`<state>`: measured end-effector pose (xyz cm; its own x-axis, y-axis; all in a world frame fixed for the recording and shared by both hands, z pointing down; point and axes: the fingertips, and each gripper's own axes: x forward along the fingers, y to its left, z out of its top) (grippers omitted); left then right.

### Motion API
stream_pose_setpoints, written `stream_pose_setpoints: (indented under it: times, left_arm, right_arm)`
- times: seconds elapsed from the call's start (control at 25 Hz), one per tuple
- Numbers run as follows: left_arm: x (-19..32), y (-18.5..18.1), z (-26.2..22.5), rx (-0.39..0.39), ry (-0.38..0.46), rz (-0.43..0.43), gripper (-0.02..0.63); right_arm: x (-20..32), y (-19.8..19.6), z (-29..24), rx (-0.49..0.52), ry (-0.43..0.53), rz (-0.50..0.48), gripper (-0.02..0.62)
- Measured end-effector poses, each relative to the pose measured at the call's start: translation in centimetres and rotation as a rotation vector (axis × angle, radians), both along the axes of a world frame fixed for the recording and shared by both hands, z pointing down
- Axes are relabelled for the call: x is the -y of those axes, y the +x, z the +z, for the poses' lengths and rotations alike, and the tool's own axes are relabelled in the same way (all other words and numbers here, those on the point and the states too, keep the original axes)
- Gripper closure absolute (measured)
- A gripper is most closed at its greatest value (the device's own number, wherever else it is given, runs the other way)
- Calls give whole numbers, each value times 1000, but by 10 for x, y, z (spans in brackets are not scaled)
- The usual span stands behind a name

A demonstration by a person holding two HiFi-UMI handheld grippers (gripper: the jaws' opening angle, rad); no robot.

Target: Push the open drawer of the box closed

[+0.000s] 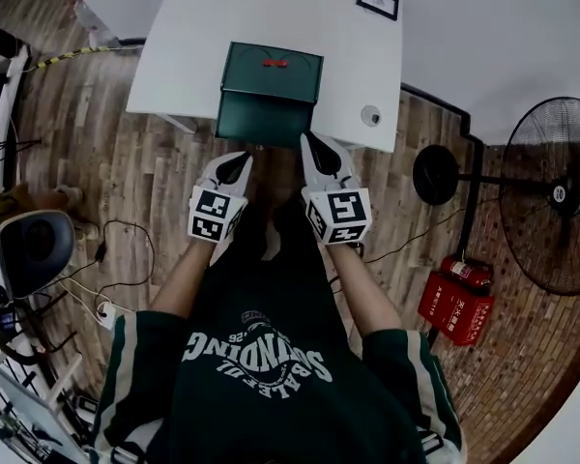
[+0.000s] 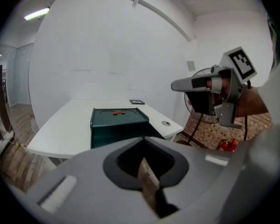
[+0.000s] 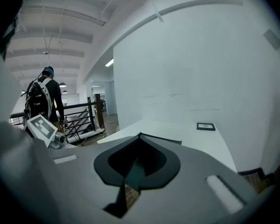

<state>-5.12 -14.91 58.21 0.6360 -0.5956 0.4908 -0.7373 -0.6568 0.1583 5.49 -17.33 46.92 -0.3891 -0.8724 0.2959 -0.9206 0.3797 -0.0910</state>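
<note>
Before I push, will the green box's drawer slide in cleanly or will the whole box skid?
The box may skid back: it appears loose on a smooth white table. The drawer looks rigid, so likely no flexing.

A white table (image 1: 174, 56) carries a small black frame (image 1: 378, 1) at its far corner and a round disc (image 1: 370, 115) near the front edge. To the right — on brick-patterned floor (image 1: 522, 365) — stand a black fan (image 1: 559, 196) and red fire extinguishers (image 1: 459, 298); cables (image 1: 151, 254) trail at left.

The box (image 1: 273, 73) sits at the worktop's (image 1: 184, 56) near edge, with its drawer (image 1: 264, 119) jutting forward. The left gripper (image 1: 234, 169) and right gripper (image 1: 318, 151) are just before the drawer's front corners. A frame (image 1: 378, 1) lies behind, to the right.
</note>
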Motion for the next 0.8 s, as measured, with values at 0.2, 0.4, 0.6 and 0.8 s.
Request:
stream_pose_setpoints:
  times: [0.2, 0.4, 0.6, 0.8]
  left_arm:
    - [-5, 1, 37, 33, -50, -71, 552]
    - [-11, 9, 79, -13, -208, -79, 516]
    - [-1, 15, 111, -58, -303, -146, 465]
    - [4, 19, 126, -93, -356, -181, 465]
  right_arm:
    - [-5, 1, 23, 2, -47, -11, 594]
    - [-10, 3, 37, 1, -81, -14, 594]
    - [-14, 8, 45, -6, -103, -18, 594]
    - [-19, 21, 50, -10, -125, -8, 594]
